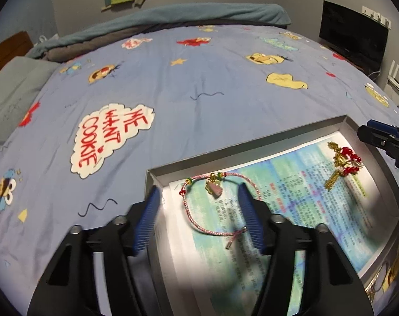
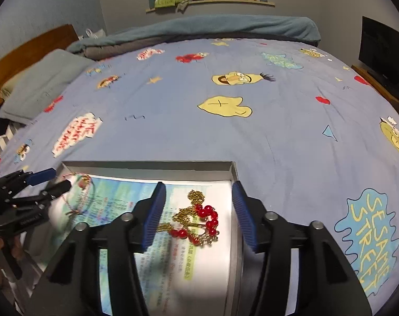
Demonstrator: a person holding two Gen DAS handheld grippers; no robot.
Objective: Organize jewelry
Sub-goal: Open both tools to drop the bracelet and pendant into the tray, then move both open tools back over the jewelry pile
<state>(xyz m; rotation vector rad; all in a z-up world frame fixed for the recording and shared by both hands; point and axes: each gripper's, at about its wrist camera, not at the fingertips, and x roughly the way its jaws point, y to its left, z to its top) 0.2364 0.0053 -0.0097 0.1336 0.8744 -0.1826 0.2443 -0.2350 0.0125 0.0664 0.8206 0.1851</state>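
Note:
A shallow grey box [image 1: 252,142] lined with a printed paper sheet lies on the bed. In it lie a pink braided bracelet [image 1: 189,213] with a small charm and a gold chain with red beads [image 1: 341,163]. My left gripper [image 1: 199,197] is open and empty, its fingers on either side of the bracelet's left part above the box's left edge. In the right wrist view my right gripper [image 2: 196,194] is open and empty over the gold and red chain [image 2: 199,218]. The bracelet also shows in the right wrist view [image 2: 81,194], with the left gripper [image 2: 52,181] beside it.
The box [image 2: 146,166] rests on a blue cartoon-print bedsheet [image 1: 199,84]. A grey pillow [image 1: 12,92] lies at the left, a folded blanket [image 1: 173,15] at the far end. A black TV [image 1: 354,36] stands at the right. A small metal piece of jewelry [image 1: 375,287] lies outside the box's near right corner.

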